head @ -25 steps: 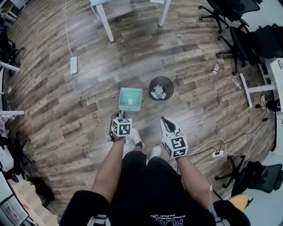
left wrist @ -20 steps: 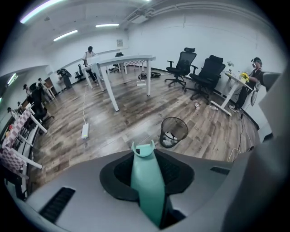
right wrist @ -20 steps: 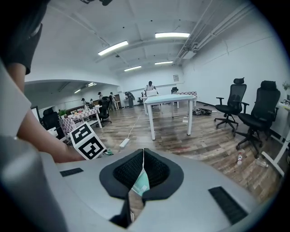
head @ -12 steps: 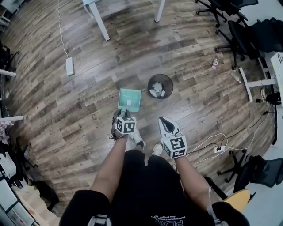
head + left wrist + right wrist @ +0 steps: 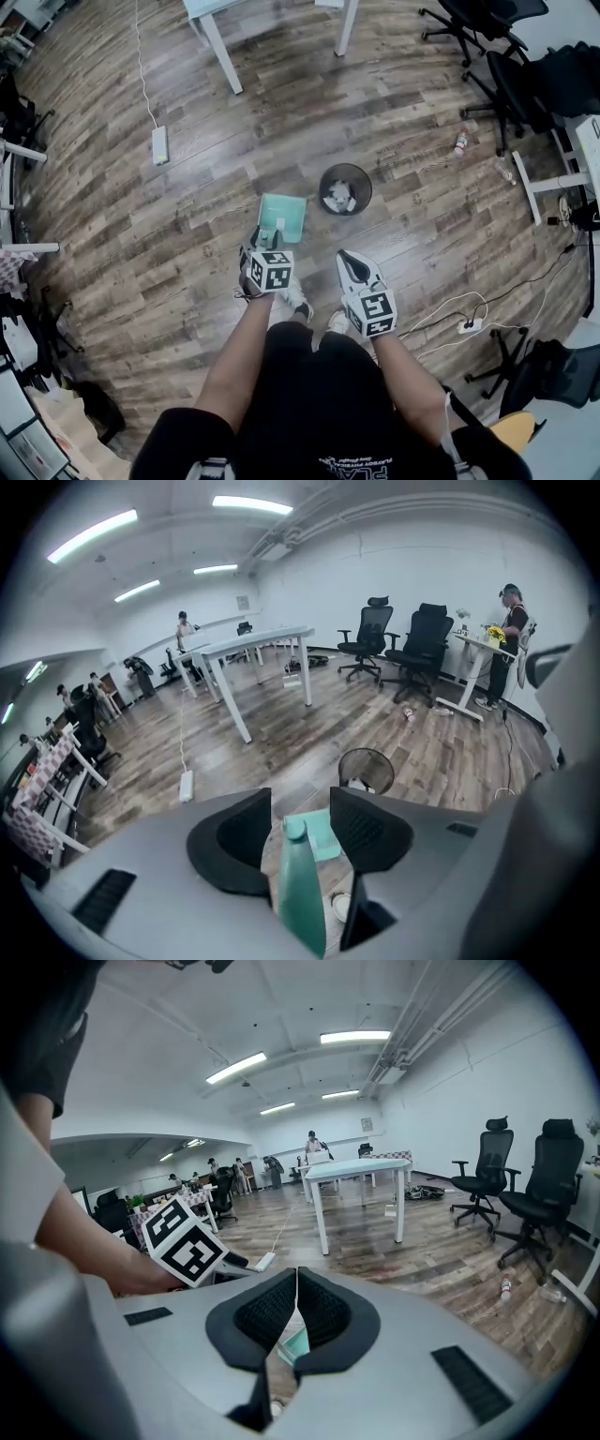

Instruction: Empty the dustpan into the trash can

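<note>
A teal dustpan [image 5: 282, 216] lies flat on the wood floor, just left of the black mesh trash can [image 5: 344, 188], which holds crumpled paper. Its teal handle [image 5: 298, 883] stands up between the pads of my left gripper [image 5: 265, 241]. Those jaws are opening, and a gap shows on each side of the handle. In the left gripper view the pan [image 5: 324, 833] and the trash can [image 5: 366, 769] lie beyond the left gripper [image 5: 300, 806]. My right gripper [image 5: 350, 260] hovers to the right, shut with nothing in it. In its own view the right gripper [image 5: 297, 1283] has its pads together.
White table legs [image 5: 217, 52] stand at the far side. A power strip [image 5: 159, 144] with its cable lies at the left. Office chairs [image 5: 511, 70] and a bottle [image 5: 458, 142] are at the right. Another power strip [image 5: 466, 325] with cables lies near my feet [image 5: 302, 307].
My left gripper has shifted slightly right and up along the dustpan's handle. The dustpan stays on the floor beside the can. The right gripper has not moved.
</note>
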A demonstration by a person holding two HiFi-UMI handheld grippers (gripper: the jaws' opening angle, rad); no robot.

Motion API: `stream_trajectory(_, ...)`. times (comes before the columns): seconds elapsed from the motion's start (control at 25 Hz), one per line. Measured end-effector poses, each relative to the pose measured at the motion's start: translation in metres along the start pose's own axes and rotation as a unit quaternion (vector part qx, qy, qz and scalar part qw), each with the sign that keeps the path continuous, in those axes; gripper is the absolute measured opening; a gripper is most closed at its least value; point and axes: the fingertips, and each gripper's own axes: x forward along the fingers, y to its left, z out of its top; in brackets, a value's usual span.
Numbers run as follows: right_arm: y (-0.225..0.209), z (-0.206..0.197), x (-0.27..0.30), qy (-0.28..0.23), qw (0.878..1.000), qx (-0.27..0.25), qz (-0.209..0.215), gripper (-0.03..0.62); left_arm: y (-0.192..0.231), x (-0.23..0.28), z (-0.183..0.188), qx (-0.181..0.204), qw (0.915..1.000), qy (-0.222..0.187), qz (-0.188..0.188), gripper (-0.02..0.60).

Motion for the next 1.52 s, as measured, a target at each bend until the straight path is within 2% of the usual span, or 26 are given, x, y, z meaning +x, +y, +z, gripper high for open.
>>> stream_trajectory(0.24,0.004,0.013,-0.02,-0.025,1.0,-0.013,0.01,0.025,-0.008,-0.058,0.023,-0.014,0.9982,-0.056,0.017,0.202)
stream_trajectory(0.48,0.008,0.015,-0.048,-0.038,0.999,-0.027,0.023,0.025,-0.021,-0.129,0.052,-0.01,0.99,-0.135,0.04,0.195)
stream_trajectory(0.72,0.01,0.021,-0.084,-0.069,0.997,-0.036,0.026,0.025,-0.037,-0.184,0.056,-0.029,0.9817,-0.176,0.066,0.088)
stream_trajectory(0.84,0.01,0.021,-0.114,-0.087,0.995,-0.028,0.03,0.025,-0.058,-0.213,0.056,-0.025,0.9785,-0.192,0.073,0.046)
stream_trajectory(1.0,0.01,0.04,-0.147,-0.128,0.99,-0.044,0.045,0.025,-0.086,-0.253,0.071,-0.024,0.9714,-0.229,0.058,0.023)
stream_trajectory(1.16,0.012,0.059,-0.173,-0.167,0.984,-0.045,0.048,0.025,-0.112,-0.296,0.076,-0.051,0.9609,-0.272,0.003,0.022)
stream_trajectory(1.28,0.016,0.076,-0.194,-0.192,0.979,-0.042,0.045,0.025,-0.134,-0.332,0.089,-0.046,0.9484,-0.312,-0.036,0.023)
stream_trajectory(1.4,0.024,0.101,-0.205,-0.214,0.975,-0.056,0.031,0.025,-0.142,-0.351,0.096,-0.033,0.9443,-0.324,-0.045,0.023)
stream_trajectory(1.52,0.032,0.126,-0.215,-0.238,0.969,-0.072,0.017,0.025,-0.14,-0.364,0.101,-0.039,0.9381,-0.34,-0.05,0.023)
